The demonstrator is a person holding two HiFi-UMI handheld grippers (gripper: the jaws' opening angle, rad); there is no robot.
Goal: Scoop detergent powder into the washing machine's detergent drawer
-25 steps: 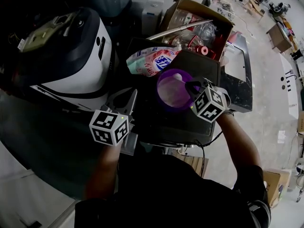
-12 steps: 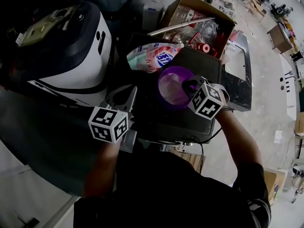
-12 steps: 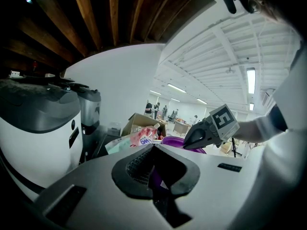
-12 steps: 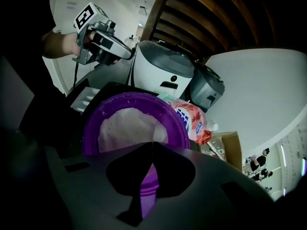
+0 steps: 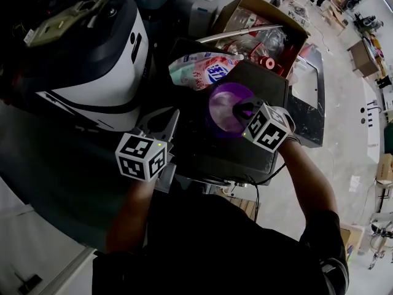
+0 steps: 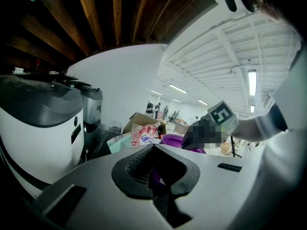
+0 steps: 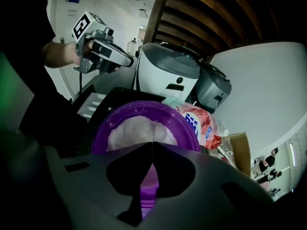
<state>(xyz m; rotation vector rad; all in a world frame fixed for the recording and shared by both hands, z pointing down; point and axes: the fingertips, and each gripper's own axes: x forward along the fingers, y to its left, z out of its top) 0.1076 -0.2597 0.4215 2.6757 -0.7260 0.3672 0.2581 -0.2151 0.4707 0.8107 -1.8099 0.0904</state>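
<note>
Scoop loaded, tipping left to do, I judge: my right gripper [image 7: 152, 145] is clamped on the handle of the purple scoop [image 7: 144, 116], which is heaped with white powder [image 7: 136, 128] and sits just near of the detergent bag [image 5: 199, 69] and right of what looks like the white drawer [image 7: 91, 104]; my left gripper [image 6: 154, 150] is closed on nothing, out left.

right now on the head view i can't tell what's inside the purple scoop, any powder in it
Observer: Yes. The right gripper view shows white powder heaped in the purple scoop.
Operator: is the right one properly gripping it
Observer: The right gripper has its jaws shut on the scoop's handle.
Operator: and the left
Observer: In the left gripper view, the left gripper has its jaws together, with nothing gripped between them.
</note>
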